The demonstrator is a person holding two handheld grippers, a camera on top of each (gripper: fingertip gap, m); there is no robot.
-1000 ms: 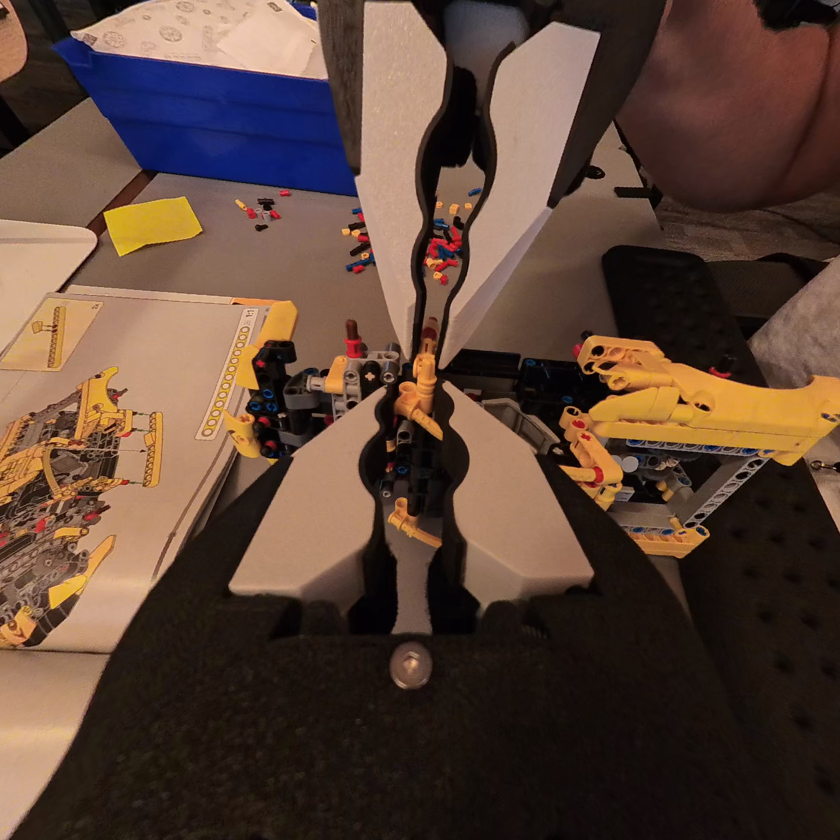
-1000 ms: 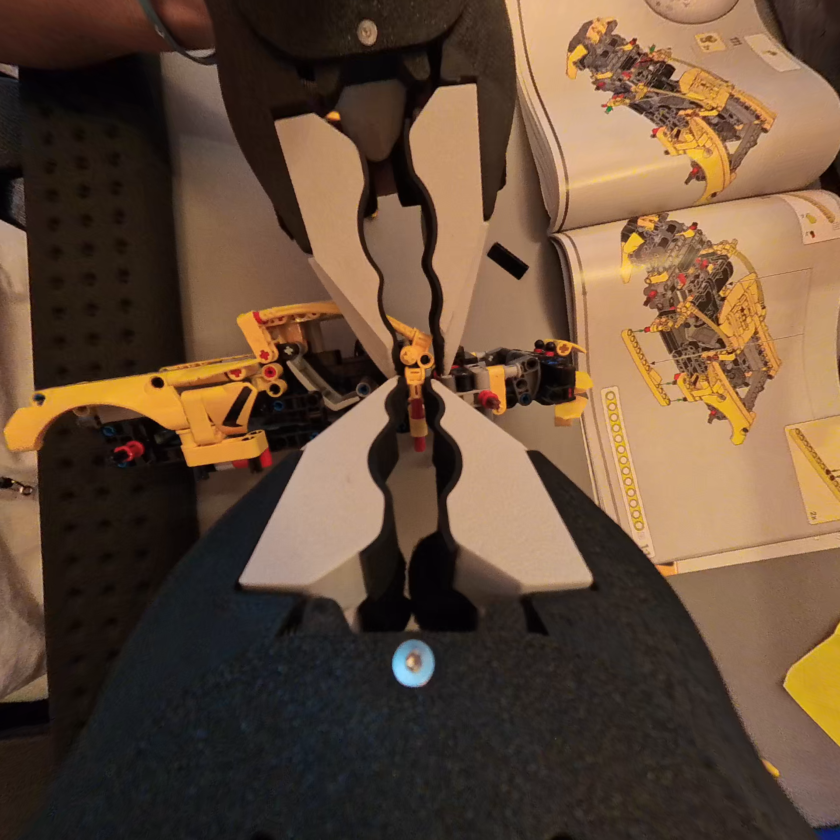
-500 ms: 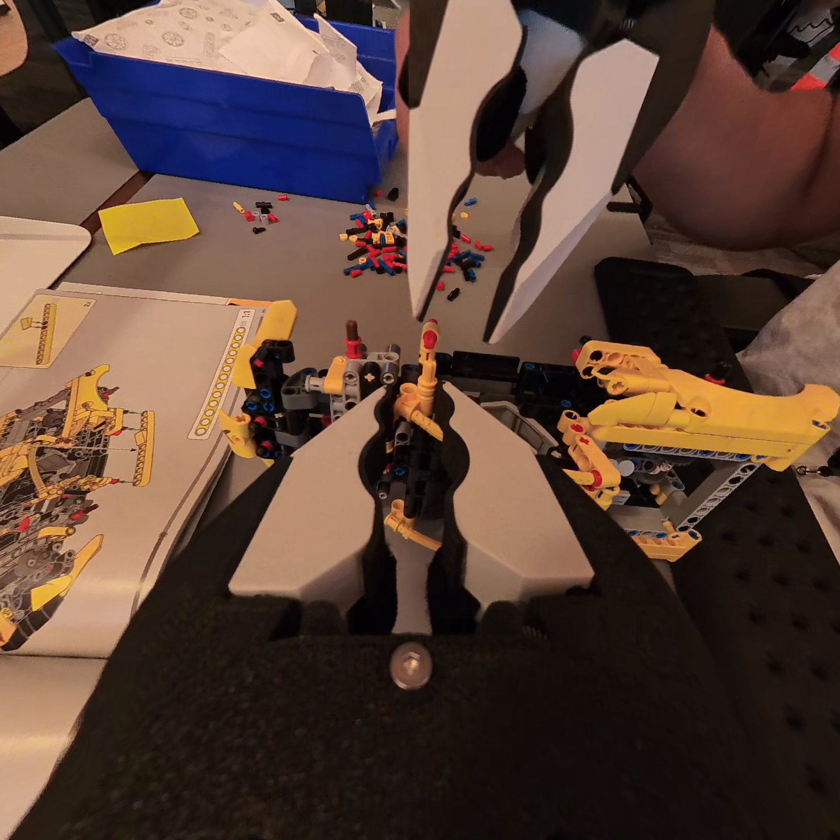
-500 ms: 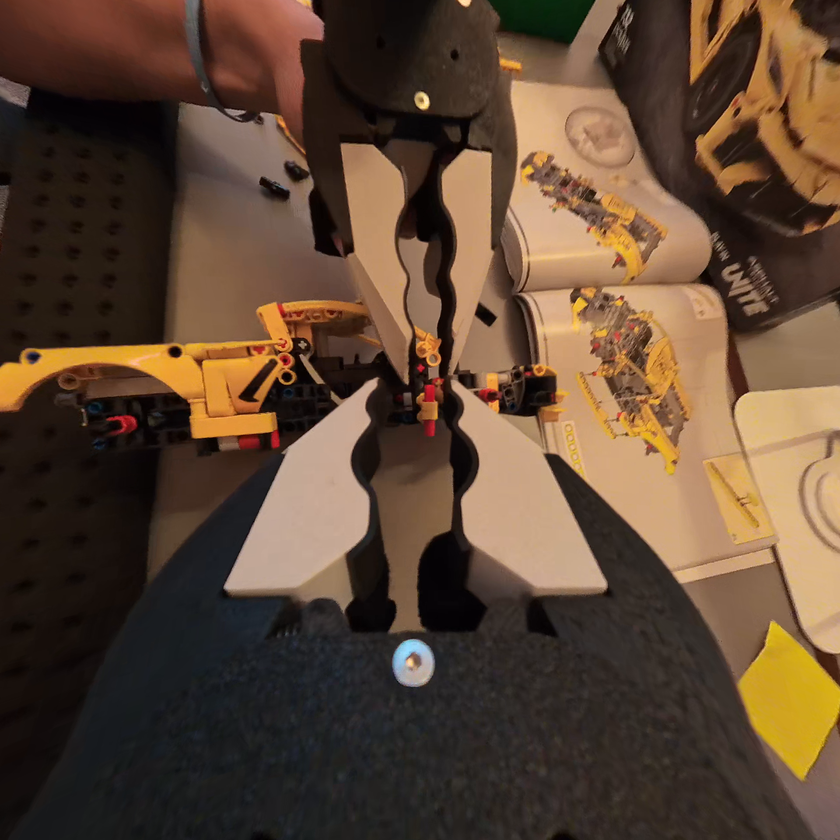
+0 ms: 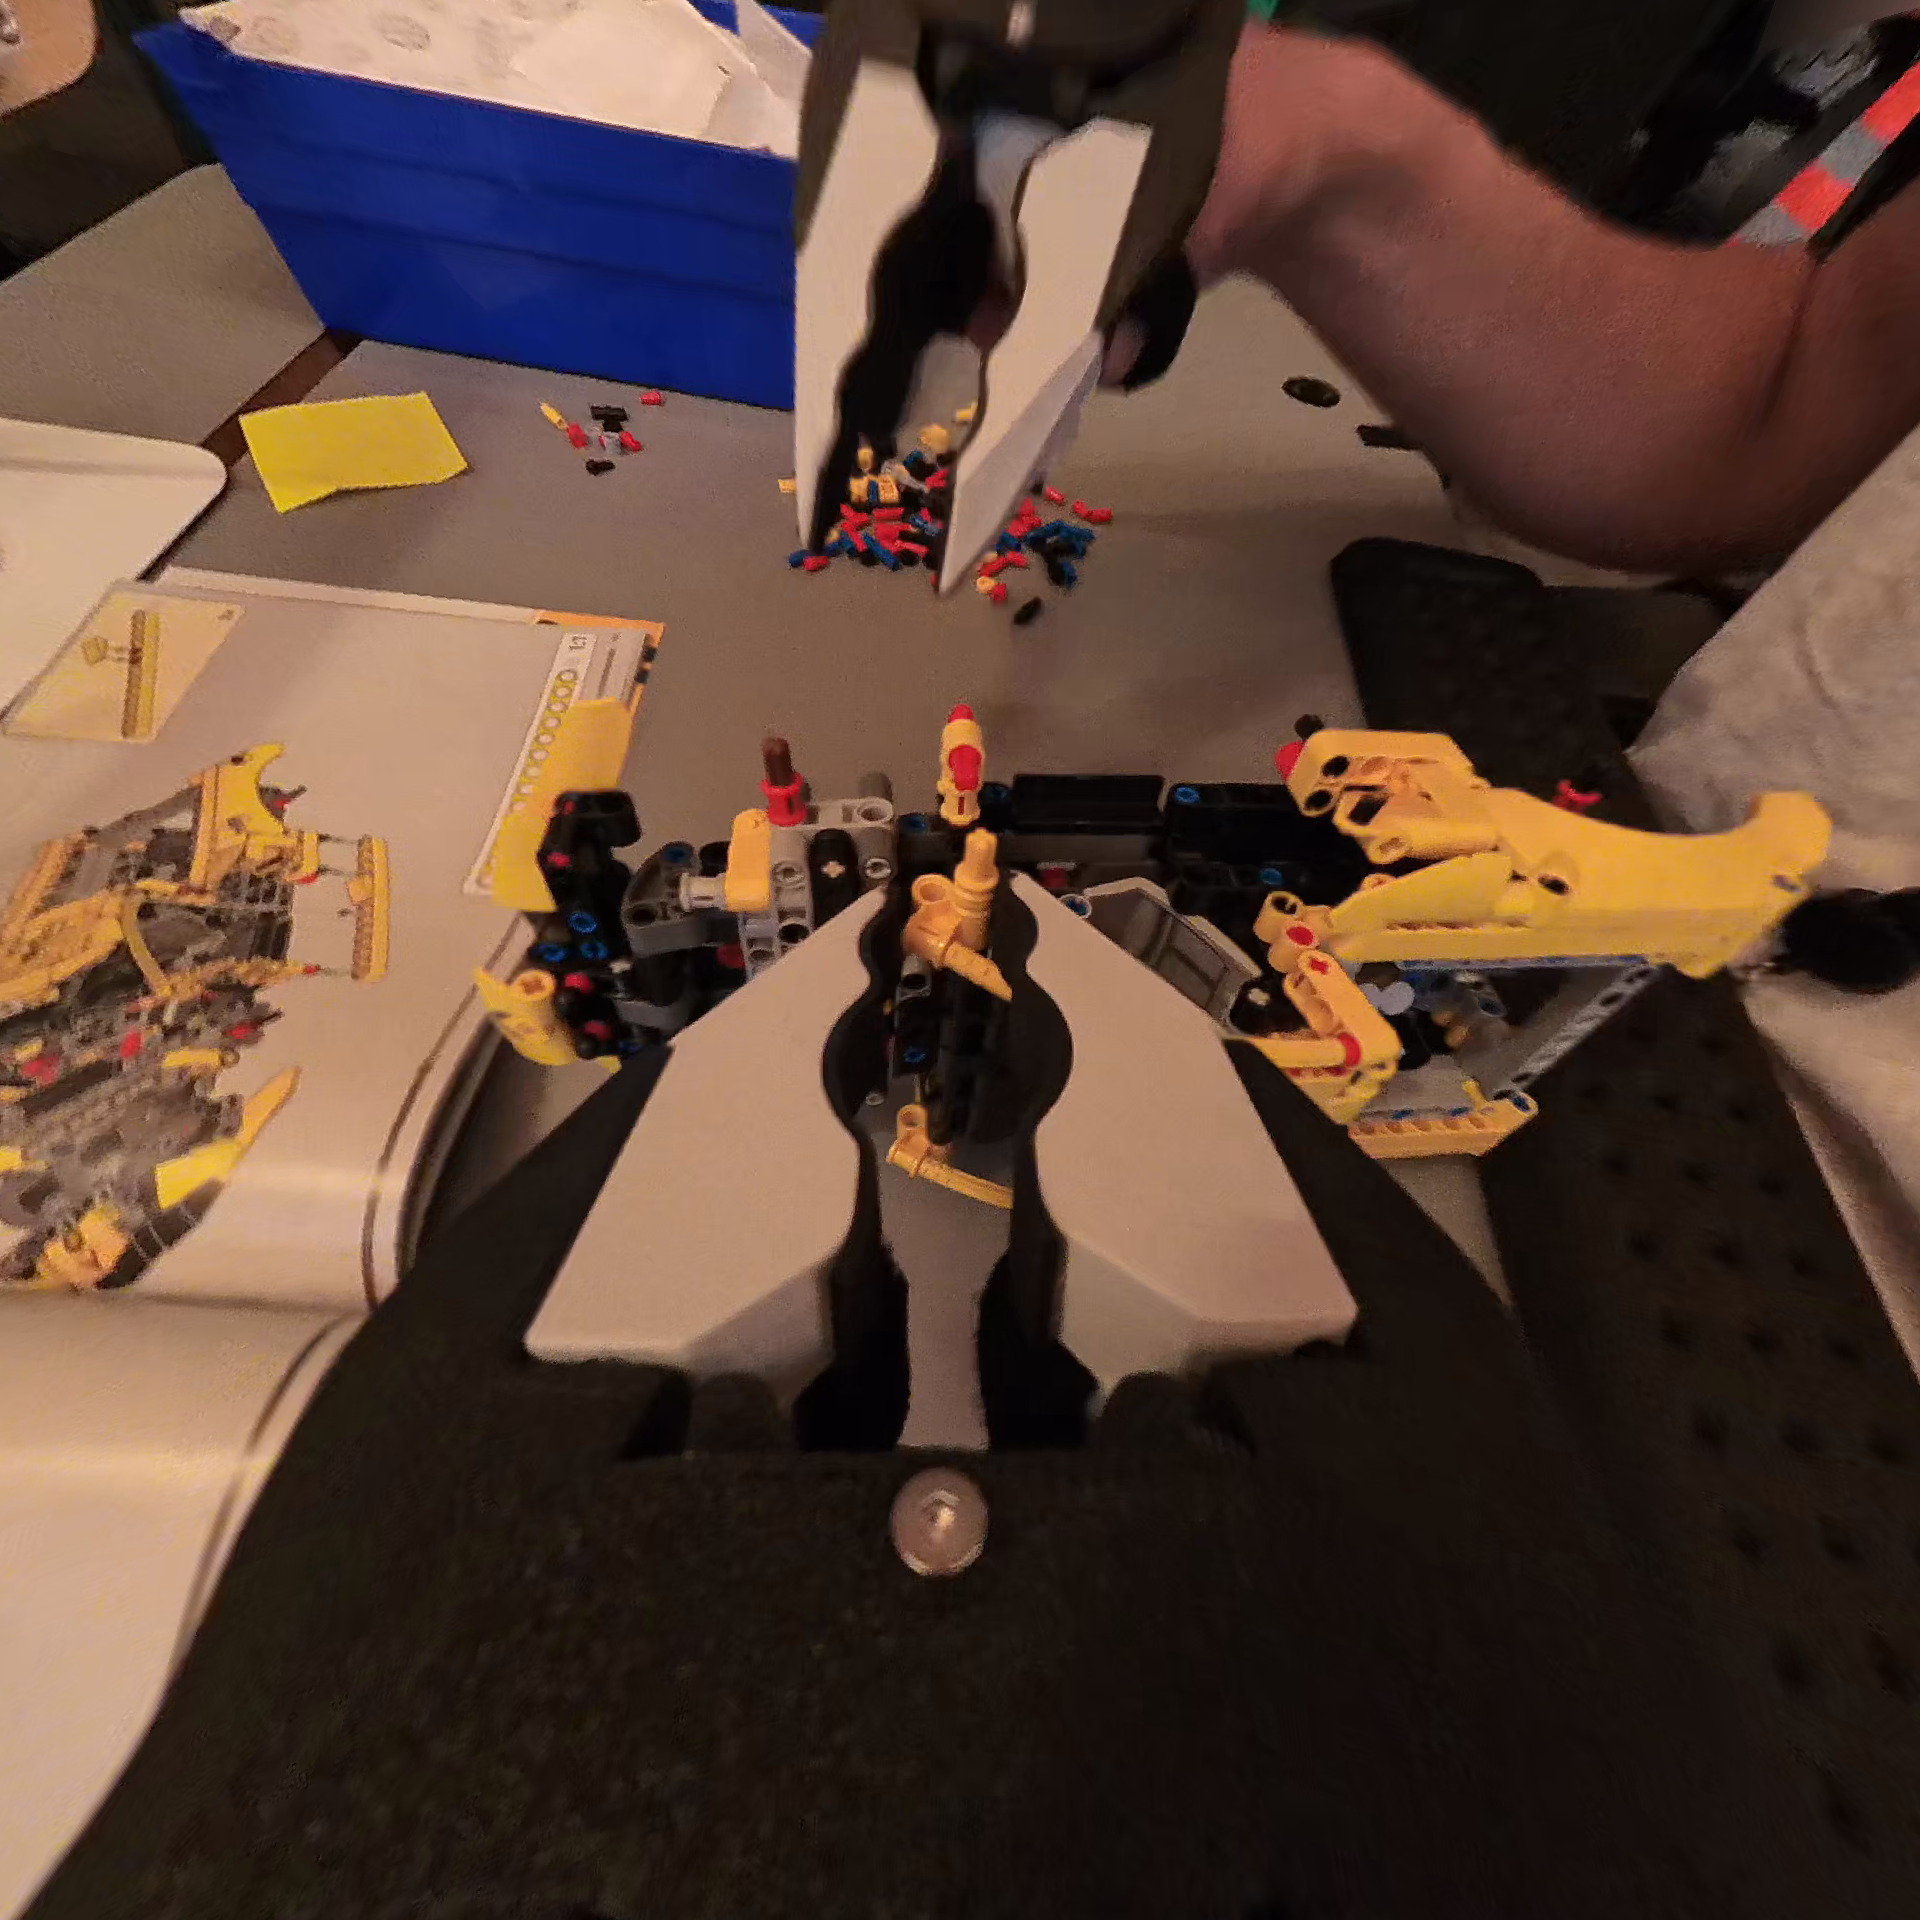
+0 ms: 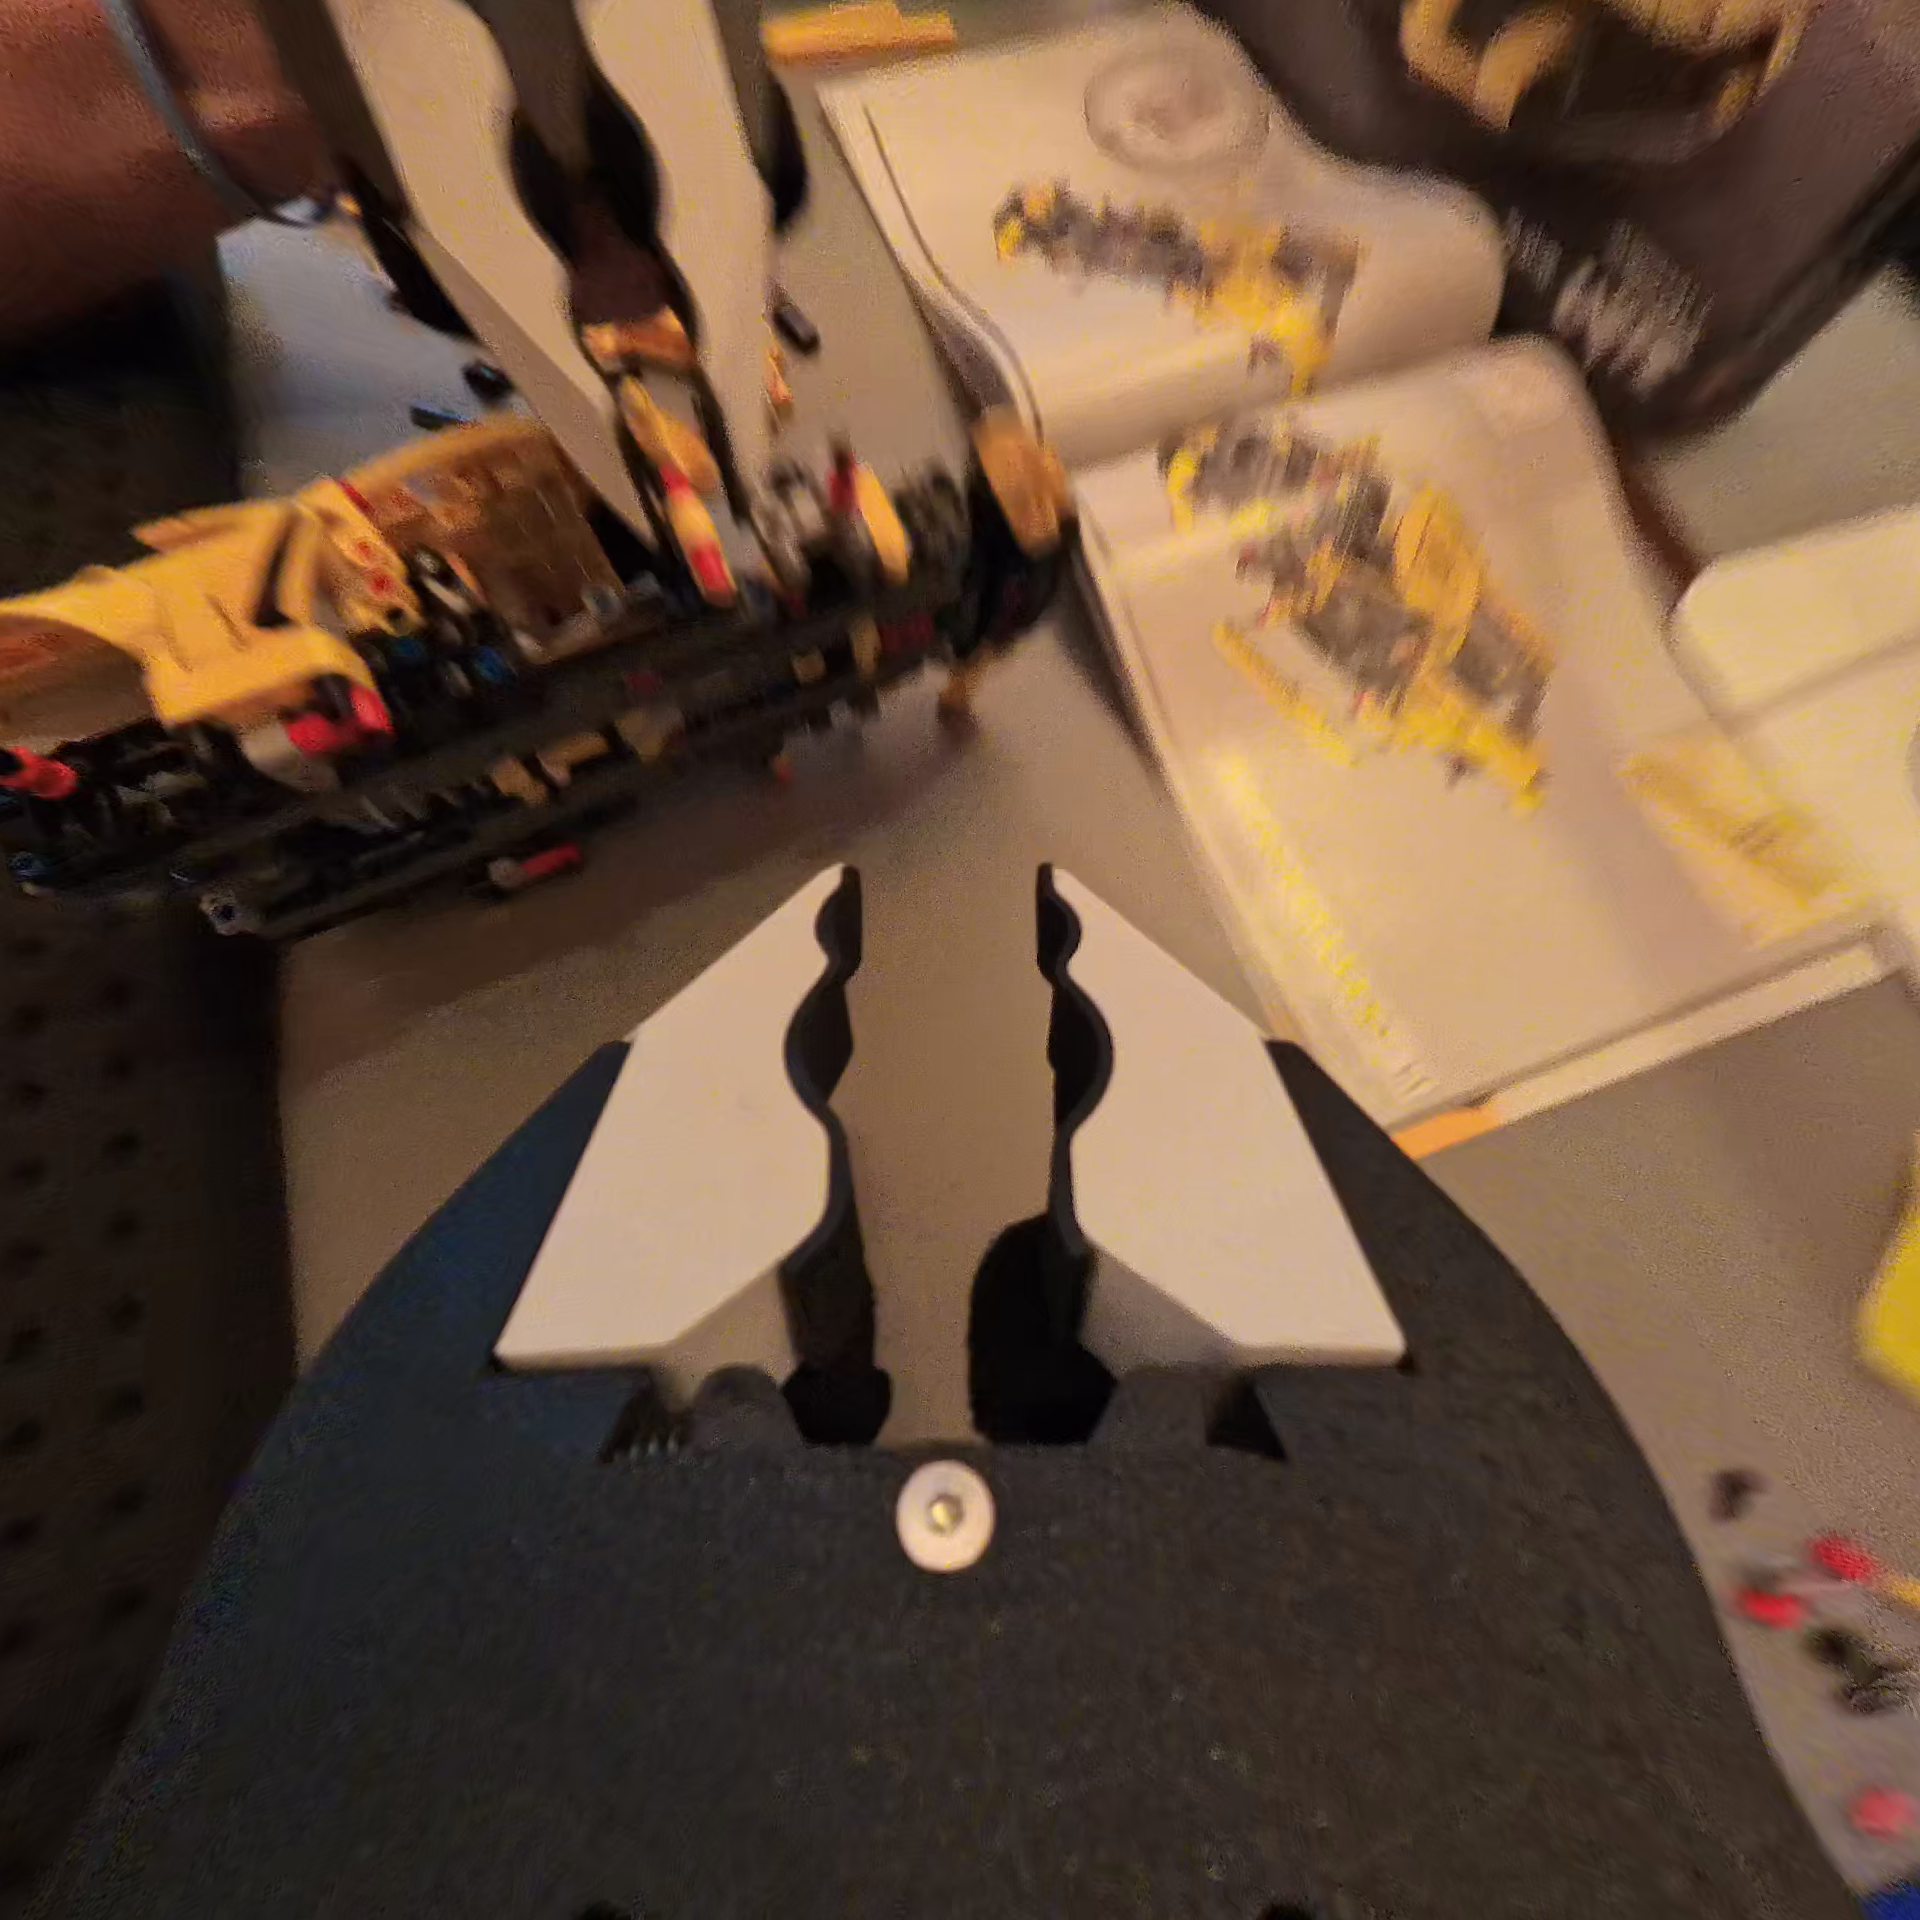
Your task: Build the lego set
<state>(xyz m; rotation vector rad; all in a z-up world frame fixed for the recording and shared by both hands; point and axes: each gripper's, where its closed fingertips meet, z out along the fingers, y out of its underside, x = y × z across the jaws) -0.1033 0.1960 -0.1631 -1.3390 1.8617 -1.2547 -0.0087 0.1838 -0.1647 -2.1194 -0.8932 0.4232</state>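
The half-built yellow and black lego model point(image 5: 1455, 873) lies on the grey table and partly on a black mat. My left gripper point(image 5: 956, 894) is shut on the model's black and yellow middle section. A yellow piece with a red pin point(image 5: 961, 758) stands on top of the model just beyond the fingertips. My right gripper point(image 5: 883, 540) is open and empty, hanging over the pile of loose small pieces point(image 5: 1049, 530). In the blurred right wrist view, my right gripper point(image 6: 945, 878) is off the model point(image 6: 312, 644), and the left gripper point(image 6: 696, 488) grips it.
An open instruction booklet point(image 5: 312, 935) lies left of the model. A blue bin point(image 5: 520, 229) with bags, a yellow paper point(image 5: 348, 447) and a white tray point(image 5: 83, 499) are behind. A black perforated mat point(image 5: 1714, 1195) is at the right. A person's arm point(image 5: 1558, 364) reaches in. Spacing between my two grippers at the tips: around 11 cm.
My right gripper opened, let go of the yellow and red piece on the model, and pulled back over the loose pieces. My left gripper kept its hold.
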